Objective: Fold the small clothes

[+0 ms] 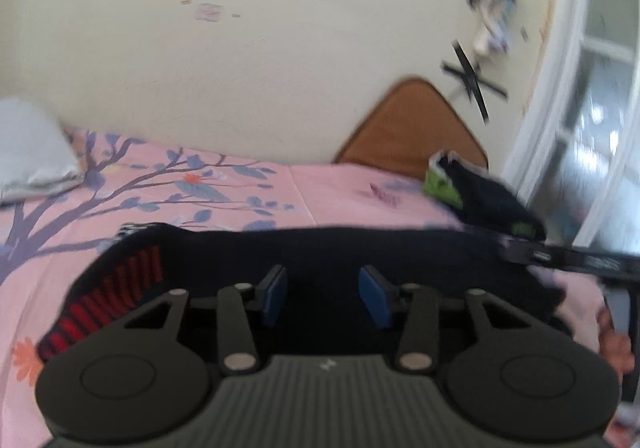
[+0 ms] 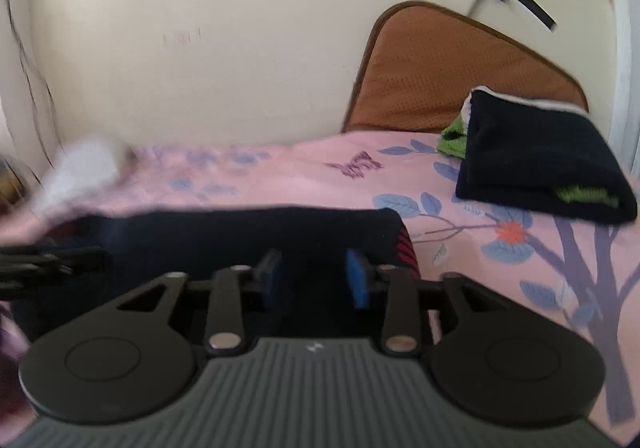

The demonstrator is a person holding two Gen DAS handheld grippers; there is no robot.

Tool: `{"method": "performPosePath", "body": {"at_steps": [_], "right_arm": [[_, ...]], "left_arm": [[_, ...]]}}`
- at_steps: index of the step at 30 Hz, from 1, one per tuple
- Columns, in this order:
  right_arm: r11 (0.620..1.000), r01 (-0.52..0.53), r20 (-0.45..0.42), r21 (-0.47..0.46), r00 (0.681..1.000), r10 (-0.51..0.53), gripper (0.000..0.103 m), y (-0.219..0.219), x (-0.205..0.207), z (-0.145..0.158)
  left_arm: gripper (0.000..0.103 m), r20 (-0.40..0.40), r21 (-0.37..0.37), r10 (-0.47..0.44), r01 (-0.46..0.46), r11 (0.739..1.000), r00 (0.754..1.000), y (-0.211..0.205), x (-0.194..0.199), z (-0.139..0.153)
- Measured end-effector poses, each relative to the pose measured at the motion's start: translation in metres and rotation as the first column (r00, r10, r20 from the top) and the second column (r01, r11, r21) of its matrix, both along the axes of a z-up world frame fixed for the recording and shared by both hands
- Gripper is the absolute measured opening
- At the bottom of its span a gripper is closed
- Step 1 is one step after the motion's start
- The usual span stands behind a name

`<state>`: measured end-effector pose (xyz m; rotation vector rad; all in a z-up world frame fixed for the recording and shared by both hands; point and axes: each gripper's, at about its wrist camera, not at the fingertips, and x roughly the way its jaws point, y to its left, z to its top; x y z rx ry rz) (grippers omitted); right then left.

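Note:
A dark navy garment with red stripes at one end (image 1: 320,248) lies flat on the pink floral bedsheet (image 1: 160,200). My left gripper (image 1: 323,296) is open just above it, blue pads apart. In the right wrist view the same garment (image 2: 248,232) lies under my right gripper (image 2: 312,276), which is open too; its red-striped edge (image 2: 406,248) is just right of the pads. The other gripper shows as a blurred black shape at the right edge of the left view (image 1: 568,258) and at the left edge of the right view (image 2: 48,260).
A folded navy piece on a green one (image 2: 536,168) sits at the far right of the bed, seen also in the left view (image 1: 480,196). A brown cushion (image 2: 460,68) leans on the cream wall. A white pillow (image 1: 28,148) lies far left.

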<state>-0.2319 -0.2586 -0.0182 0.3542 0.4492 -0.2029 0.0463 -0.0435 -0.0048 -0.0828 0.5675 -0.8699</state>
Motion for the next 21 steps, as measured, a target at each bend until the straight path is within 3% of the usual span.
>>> {"method": "performPosePath", "body": {"at_steps": [1, 2, 3, 7, 11, 15, 21], "right_arm": [[0.998, 0.042, 0.034, 0.039, 0.998, -0.043, 0.076, -0.004, -0.014, 0.003], [0.993, 0.090, 0.053, 0.071, 0.994, -0.094, 0.084, -0.012, -0.025, 0.006], [0.985, 0.126, 0.061, 0.114, 0.989, -0.133, 0.089, -0.020, -0.036, 0.004], [0.915, 0.154, 0.024, 0.374, 0.984, -0.176, 0.089, -0.049, -0.059, -0.018], [0.857, 0.113, -0.045, 0.503, 0.994, -0.104, 0.087, -0.058, -0.050, -0.037], [0.853, 0.052, -0.042, 0.520, 0.999, -0.035, 0.085, -0.051, -0.038, -0.044], [0.895, 0.018, -0.036, 0.445, 0.999, -0.002, 0.086, -0.042, -0.007, -0.048]], "left_arm": [[0.021, -0.035, -0.032, -0.001, 0.000, 1.000, 0.999, 0.004, 0.005, 0.001], [0.009, -0.077, -0.058, -0.008, 0.003, 0.998, 0.997, 0.007, 0.011, 0.001], [0.007, -0.111, -0.079, -0.015, 0.006, 0.997, 0.994, 0.007, 0.015, 0.001], [0.007, -0.136, -0.113, -0.074, 0.058, 0.992, 0.988, 0.002, 0.012, 0.006], [0.007, -0.108, -0.070, -0.146, 0.139, 0.988, 0.983, -0.016, -0.001, 0.010], [0.005, -0.212, 0.032, -0.138, 0.148, 0.988, 0.967, -0.037, 0.009, -0.016], [0.005, -0.264, -0.029, -0.162, 0.160, 0.987, 0.951, -0.029, 0.016, -0.023]]}}
